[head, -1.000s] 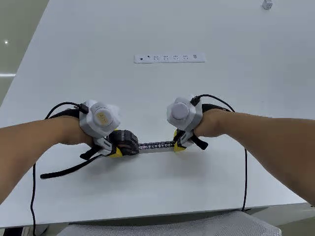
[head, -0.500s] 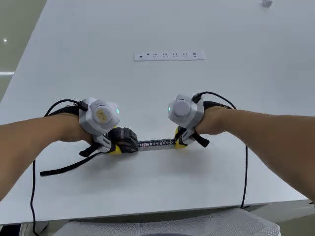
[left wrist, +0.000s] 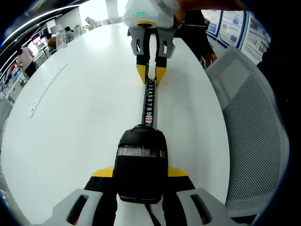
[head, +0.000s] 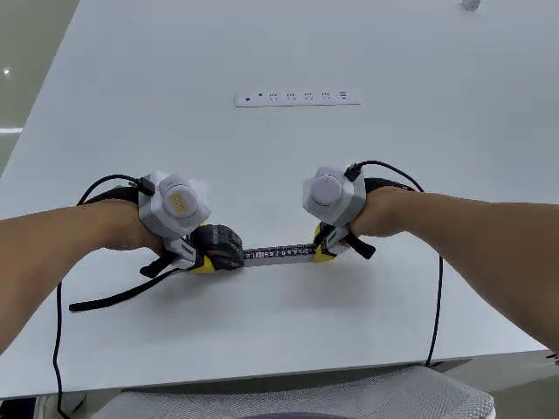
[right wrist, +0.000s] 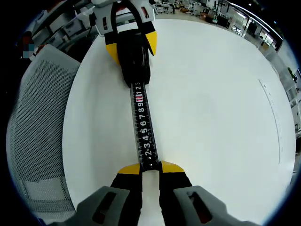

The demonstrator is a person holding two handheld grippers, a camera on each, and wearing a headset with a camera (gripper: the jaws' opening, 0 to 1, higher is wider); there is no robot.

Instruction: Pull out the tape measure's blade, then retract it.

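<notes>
1. Left gripper [left wrist: 141,173] jaws closed round the black tape measure case [left wrist: 141,155], anchoring it near the table's [head: 262,166] front edge.
2. Right gripper [right wrist: 150,168] jaws pinched shut on the blade [right wrist: 142,122] tip (short length out), ready to draw it rightward.
3. Power strip [head: 297,96] lies well apart toward the far edge; nothing blocks the pull.
</notes>
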